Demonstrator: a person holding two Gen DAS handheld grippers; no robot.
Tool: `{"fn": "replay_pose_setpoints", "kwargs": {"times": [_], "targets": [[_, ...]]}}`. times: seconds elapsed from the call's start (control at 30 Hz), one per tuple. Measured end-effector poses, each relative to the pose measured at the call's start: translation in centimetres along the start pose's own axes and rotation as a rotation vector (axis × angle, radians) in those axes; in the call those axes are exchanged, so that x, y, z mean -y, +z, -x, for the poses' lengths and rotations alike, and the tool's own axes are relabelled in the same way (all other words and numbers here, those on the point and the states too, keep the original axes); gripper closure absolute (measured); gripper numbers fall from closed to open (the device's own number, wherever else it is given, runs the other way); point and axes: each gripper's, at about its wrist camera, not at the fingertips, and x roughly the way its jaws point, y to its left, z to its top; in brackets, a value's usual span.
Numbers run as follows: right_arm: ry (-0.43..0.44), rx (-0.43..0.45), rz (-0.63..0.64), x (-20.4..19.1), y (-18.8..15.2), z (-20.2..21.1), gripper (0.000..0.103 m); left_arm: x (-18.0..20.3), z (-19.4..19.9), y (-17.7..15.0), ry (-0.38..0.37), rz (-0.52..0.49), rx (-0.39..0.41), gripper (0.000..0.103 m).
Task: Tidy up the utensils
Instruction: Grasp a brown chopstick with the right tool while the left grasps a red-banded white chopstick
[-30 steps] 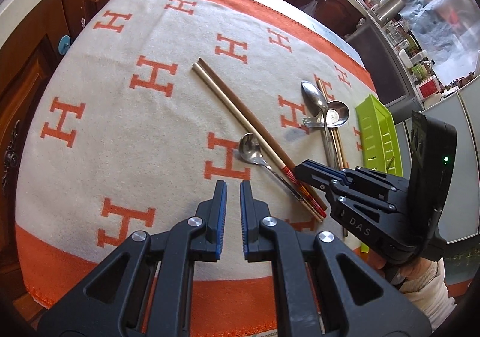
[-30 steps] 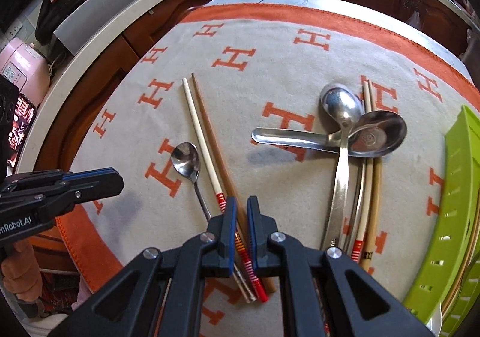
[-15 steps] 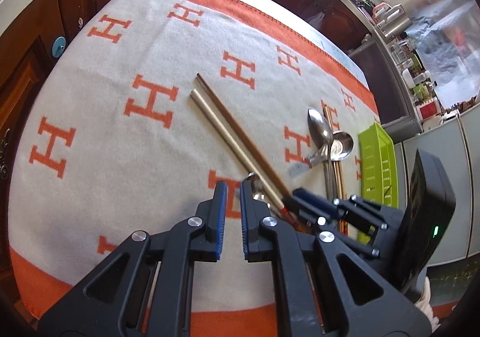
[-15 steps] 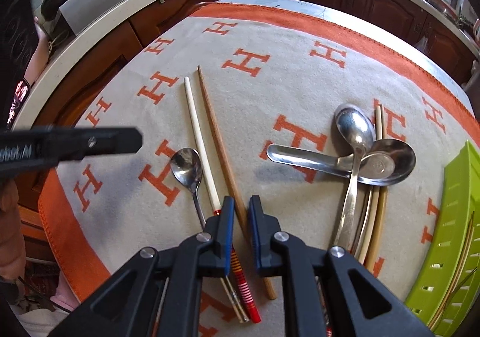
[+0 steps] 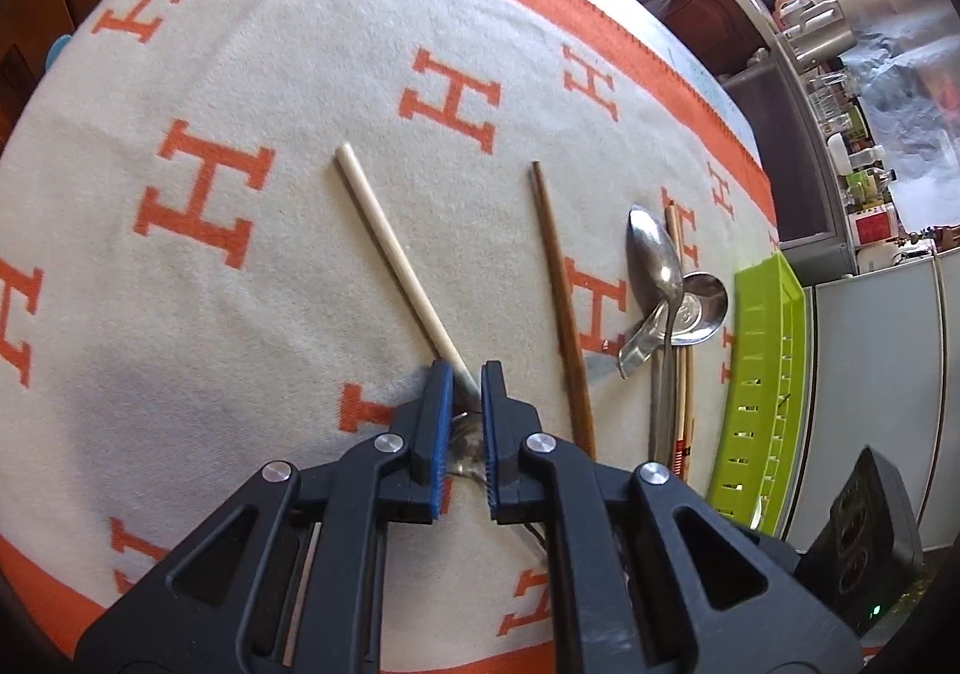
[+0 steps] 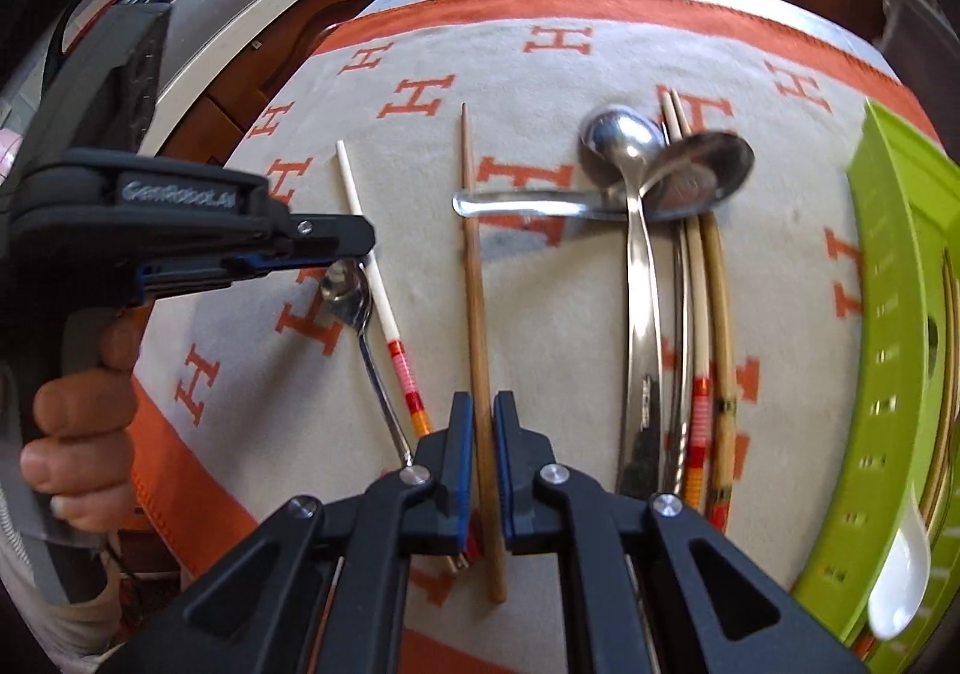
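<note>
Straddling the brown wooden chopstick (image 6: 477,314) with narrowly parted blue pads, the right gripper (image 6: 478,434) sits low over the blanket (image 6: 540,302); whether the pads actually press the stick cannot be told. Hovering over the bowl of the small steel spoon (image 6: 345,293), the left gripper (image 5: 461,386) shows a slim gap between its tips, with the cream chopstick (image 5: 396,260) running out from between them and nothing clearly pinched. Seen from the right wrist, the left gripper (image 6: 354,248) reaches in from the left edge, its tip just above that spoon's bowl, beside the cream chopstick (image 6: 369,254) with red and orange bands. Lying farther right: a large steel spoon (image 6: 636,254) crossed over a soup ladle-style spoon (image 6: 690,182), both resting on a pair of pale chopsticks (image 6: 708,314). Bordering the right side, a lime green plastic tray (image 6: 894,314) holding a white spoon (image 6: 900,572). In the left wrist view, the brown chopstick (image 5: 561,302) lies apart from the cream one, near the spoon cluster (image 5: 660,278) and green tray (image 5: 762,374).
</note>
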Motion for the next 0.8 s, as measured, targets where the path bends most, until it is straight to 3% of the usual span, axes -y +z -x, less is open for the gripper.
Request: {"fn": "replay_pose_setpoints", "kwargs": {"times": [0.07, 0.33, 0.8], "targets": [[0.014, -0.006, -0.017, 0.1, -0.6, 0.2, 0.096, 0.4, -0.1, 0.0, 0.005, -0.009, 0.005, 0.09], [0.04, -0.007, -0.066, 0.5, -2.2, 1.0, 0.097, 3.9, -1.1, 0.0, 0.108, -0.119, 0.016, 0.078], [-0.065, 0.031, -0.015, 1.5, -2.5, 1.8, 0.097, 7.9, -2.3, -3.1, 0.377, -0.251, 0.14, 0.078]]}}
